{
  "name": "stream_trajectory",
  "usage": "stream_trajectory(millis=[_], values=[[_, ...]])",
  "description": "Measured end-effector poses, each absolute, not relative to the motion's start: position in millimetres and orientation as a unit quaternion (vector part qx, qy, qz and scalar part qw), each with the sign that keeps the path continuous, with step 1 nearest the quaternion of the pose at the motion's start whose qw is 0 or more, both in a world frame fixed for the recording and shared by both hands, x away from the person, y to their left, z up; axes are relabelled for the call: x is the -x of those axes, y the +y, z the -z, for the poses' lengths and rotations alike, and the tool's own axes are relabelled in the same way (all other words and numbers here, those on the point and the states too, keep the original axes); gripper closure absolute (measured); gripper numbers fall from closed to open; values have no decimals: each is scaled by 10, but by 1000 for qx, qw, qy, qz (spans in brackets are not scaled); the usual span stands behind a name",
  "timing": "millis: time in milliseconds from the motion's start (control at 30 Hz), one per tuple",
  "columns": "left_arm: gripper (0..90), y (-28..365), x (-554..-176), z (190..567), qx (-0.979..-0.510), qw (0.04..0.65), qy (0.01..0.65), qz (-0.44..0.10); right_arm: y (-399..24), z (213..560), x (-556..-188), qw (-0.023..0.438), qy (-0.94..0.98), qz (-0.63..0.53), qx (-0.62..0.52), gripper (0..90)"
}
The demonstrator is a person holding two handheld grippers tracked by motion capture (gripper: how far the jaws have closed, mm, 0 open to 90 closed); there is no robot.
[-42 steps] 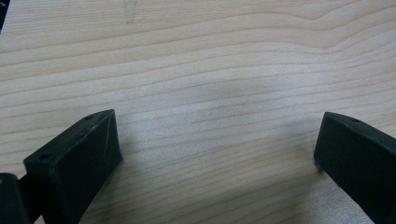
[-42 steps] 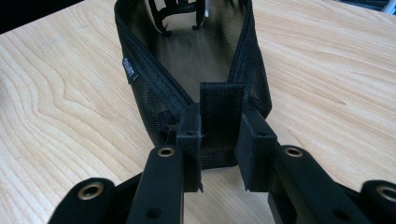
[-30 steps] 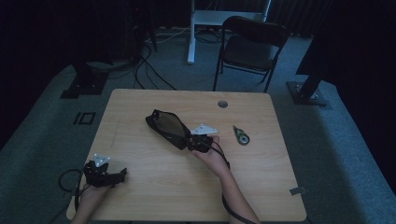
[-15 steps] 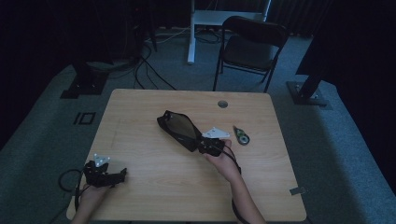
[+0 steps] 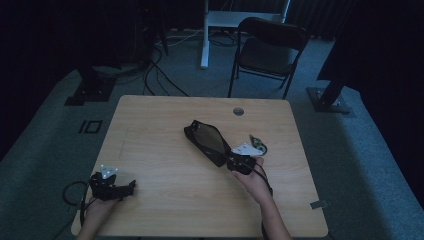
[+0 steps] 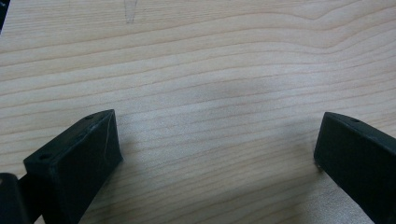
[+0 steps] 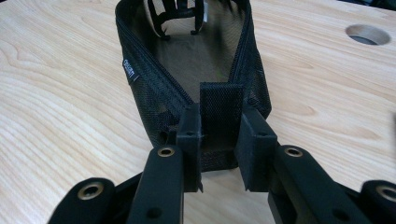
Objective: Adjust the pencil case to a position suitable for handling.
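A small label on the mesh pouch [image 7: 154, 88] is too blurred to read

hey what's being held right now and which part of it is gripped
The right claw is shut on a black mesh pouch, gripping the fabric tab at its near end. The left claw is open over bare table, holding nothing.

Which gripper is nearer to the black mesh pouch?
Right. The right gripper is shut on the strap at the near end of the pouch; the left gripper sits far off at the table's near left corner.
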State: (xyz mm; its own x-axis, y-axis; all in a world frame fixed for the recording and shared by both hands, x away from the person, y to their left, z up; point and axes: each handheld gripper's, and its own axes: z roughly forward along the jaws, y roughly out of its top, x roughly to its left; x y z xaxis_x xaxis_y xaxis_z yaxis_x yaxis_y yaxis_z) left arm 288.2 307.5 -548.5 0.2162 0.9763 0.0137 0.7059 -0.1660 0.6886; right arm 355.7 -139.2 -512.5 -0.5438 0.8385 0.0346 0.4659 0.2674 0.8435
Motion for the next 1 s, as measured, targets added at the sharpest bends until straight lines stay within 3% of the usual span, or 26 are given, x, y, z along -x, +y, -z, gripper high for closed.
stream_trajectory(millis=[1000], values=[[6, 3074, -2882, 5484, -726, 285, 580, -237, -1911, 5179, -2997, 260, 735, -415, -469, 727]])
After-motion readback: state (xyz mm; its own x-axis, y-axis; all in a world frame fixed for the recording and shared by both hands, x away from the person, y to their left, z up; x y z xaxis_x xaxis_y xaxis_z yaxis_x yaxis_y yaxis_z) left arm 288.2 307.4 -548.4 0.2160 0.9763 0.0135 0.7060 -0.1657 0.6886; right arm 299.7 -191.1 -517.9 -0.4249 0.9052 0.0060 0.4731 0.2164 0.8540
